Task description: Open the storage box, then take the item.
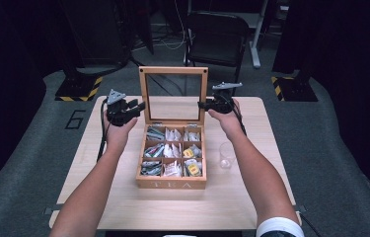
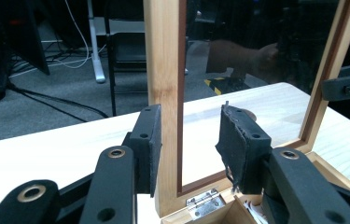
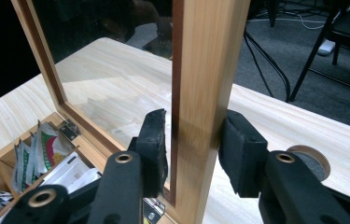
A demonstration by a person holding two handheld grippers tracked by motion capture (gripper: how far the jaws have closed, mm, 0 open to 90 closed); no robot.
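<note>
**Both grippers at the upright lid of the tea box**

A wooden tea box (image 1: 171,183) sits in the middle of the light wooden table (image 1: 123,207), its glass-paned lid (image 1: 173,70) standing upright at the far side. The nine compartments hold tea bags (image 1: 172,150).

The left gripper (image 1: 141,105) is at the lid's left frame post (image 2: 163,70). In the left gripper view the post stands between the jaws: the left pad lies against the wood, while the right pad stands clear of it, with glass showing in the gap. The jaws are apart and do not clamp the post.

The right gripper (image 1: 201,104) is at the lid's right frame post (image 3: 207,70). In the right gripper view the post runs up between the jaws; both pads sit just beside the wood, with a thin gap on the left and the right pad at or nearly at the surface. Whether they press on it I cannot tell.

A clear glass (image 1: 227,155) stands on the table just right of the box, near the right forearm (image 1: 256,173). A brass hinge (image 2: 205,204) joins lid and box.
</note>
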